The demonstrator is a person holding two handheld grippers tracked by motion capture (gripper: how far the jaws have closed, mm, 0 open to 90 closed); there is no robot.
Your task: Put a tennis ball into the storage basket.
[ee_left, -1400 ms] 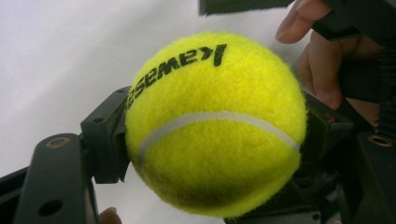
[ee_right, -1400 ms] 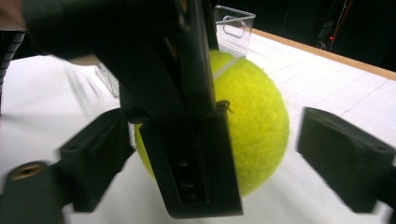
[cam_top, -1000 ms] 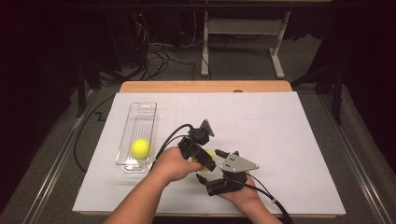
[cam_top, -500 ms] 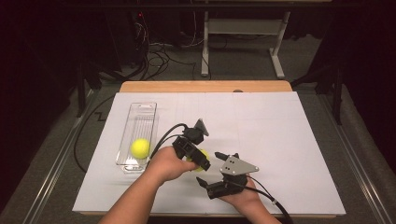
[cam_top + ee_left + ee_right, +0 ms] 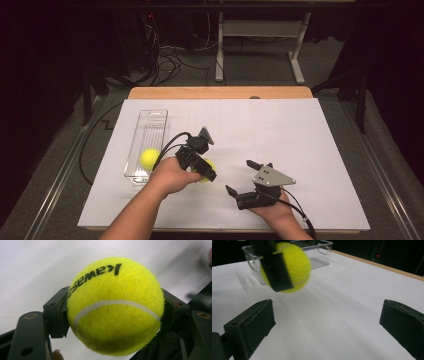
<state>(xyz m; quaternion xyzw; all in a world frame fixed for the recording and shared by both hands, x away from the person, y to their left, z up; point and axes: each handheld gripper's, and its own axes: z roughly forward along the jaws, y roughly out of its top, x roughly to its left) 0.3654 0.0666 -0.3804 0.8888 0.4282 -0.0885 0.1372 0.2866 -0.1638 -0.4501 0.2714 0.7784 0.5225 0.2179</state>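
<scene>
Gripping: left gripper (image 5: pixel 206 172) is clamping the tennis ball (image 5: pixel 115 307), lettering facing its camera.
Gaping: right gripper (image 5: pixel 243 178) is spreading wide over bare white sheet (image 5: pixel 300 145).

Clear bin (image 5: pixel 148 134) with one ball (image 5: pixel 149 158) stands left of left claw (image 5: pixel 202 170). Bare white desk (image 5: pixel 280 130) open between claws, beyond, and right of right claw (image 5: pixel 242 177).

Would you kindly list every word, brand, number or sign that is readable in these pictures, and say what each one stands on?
"kawase": black letters, seen upside down, on the fuzzy yellow tennis ball clamped in the left gripper; the word runs on behind the jaw, so its end is hidden.
The clear plastic tray and white table cover show no print.
</scene>
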